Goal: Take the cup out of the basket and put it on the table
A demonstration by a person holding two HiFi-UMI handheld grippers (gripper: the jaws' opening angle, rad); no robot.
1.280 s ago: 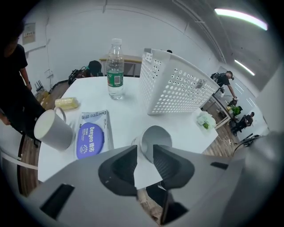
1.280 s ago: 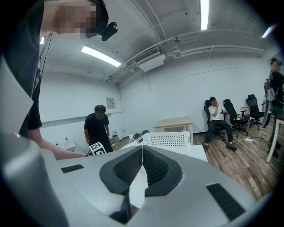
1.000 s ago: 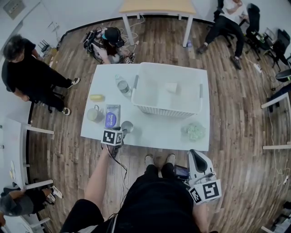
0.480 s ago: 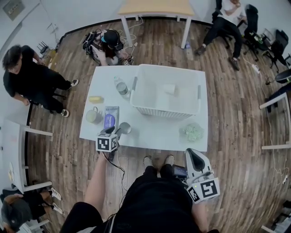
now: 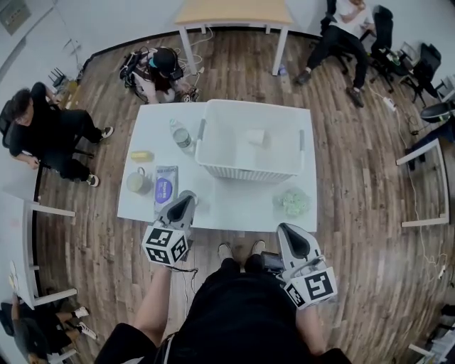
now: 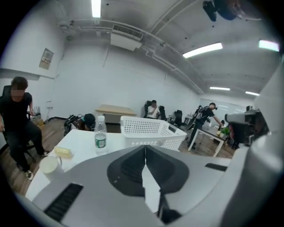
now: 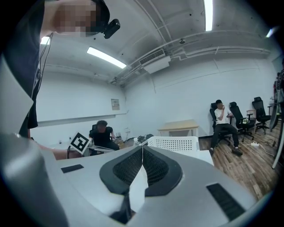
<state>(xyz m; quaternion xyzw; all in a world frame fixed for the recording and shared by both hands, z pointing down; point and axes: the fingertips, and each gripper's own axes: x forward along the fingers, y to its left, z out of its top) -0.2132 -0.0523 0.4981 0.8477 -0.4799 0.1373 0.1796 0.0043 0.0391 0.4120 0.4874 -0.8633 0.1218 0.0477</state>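
Note:
The white basket (image 5: 249, 167) stands at the back right of the white table (image 5: 234, 206), with a small white thing (image 5: 256, 137) inside. My left gripper (image 5: 188, 197) hangs over the table's front edge beside a purple packet (image 5: 165, 188), and its body covers the spot just right of the packet. In the left gripper view the left gripper (image 6: 144, 148) is shut with nothing between the jaws. A pale mug (image 5: 135, 181) sits at the table's left. My right gripper (image 5: 286, 229) is held below the front edge, and the right gripper view shows the right gripper (image 7: 142, 150) shut and empty.
A water bottle (image 5: 179, 135) and a yellow block (image 5: 142, 156) sit left of the basket, and a green bundle (image 5: 291, 202) lies at the front right. People sit or stand around the room on the wooden floor. A wooden table (image 5: 231, 11) stands at the back.
The left gripper has drawn back from the small grey cup on the table's front and now hides that spot. Its jaws have shut. The right gripper has barely moved.

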